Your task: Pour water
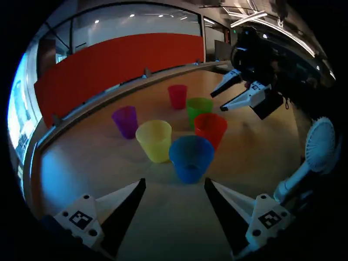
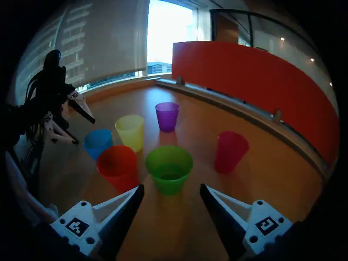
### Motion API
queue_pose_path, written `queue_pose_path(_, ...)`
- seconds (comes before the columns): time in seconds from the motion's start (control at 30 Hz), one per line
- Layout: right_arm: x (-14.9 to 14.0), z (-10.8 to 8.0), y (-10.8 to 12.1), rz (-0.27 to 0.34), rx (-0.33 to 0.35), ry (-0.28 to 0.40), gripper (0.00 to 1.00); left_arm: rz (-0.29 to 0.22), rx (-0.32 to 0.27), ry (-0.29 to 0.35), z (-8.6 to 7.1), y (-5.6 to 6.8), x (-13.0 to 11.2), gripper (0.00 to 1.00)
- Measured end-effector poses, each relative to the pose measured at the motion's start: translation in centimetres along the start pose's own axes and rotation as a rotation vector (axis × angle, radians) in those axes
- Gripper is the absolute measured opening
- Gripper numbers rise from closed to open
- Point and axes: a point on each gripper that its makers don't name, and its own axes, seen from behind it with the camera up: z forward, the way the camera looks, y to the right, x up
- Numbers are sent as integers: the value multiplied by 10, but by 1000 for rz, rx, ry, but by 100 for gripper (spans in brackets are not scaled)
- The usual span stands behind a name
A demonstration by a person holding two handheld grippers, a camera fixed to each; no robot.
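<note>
Your left gripper (image 1: 174,180) sits low over the wooden surface (image 1: 256,152), jaws apart, with the blue cup (image 1: 190,157) just ahead between them. Your right gripper (image 2: 171,187) faces it across the cluster, jaws also apart, with the green cup (image 2: 169,168) just ahead. Six cups stand upright, one of each colour: blue, green, yellow cup (image 1: 155,140), orange-red cup (image 1: 211,129), purple cup (image 1: 125,122) and pink cup (image 2: 230,151), which stands a little apart. Bare wood rings the cluster. An orange partition (image 1: 117,65) runs along one long edge. One white fan (image 1: 319,145) is near your left gripper.
</note>
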Motion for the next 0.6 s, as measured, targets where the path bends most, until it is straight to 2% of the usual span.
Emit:
queue_pose_path(0.1, 6, -19, 0, 14, -36, 47, 100, -44, 47, 63, -10, -8, 12, 100)
queue_pose_path(0.17, 12, -31, -1, 34, -59, 82, 100, -55, 87, 110, -18, -14, 23, 100)
queue_pose_path(0.4, 39, -75, -6, 77, -131, 219, 100, -71, 247, 258, -48, -34, 58, 100)
queue_pose_path(0.6, 53, -116, 6, 105, -241, 346, 100, -131, 344, 401, -72, -35, 85, 100)
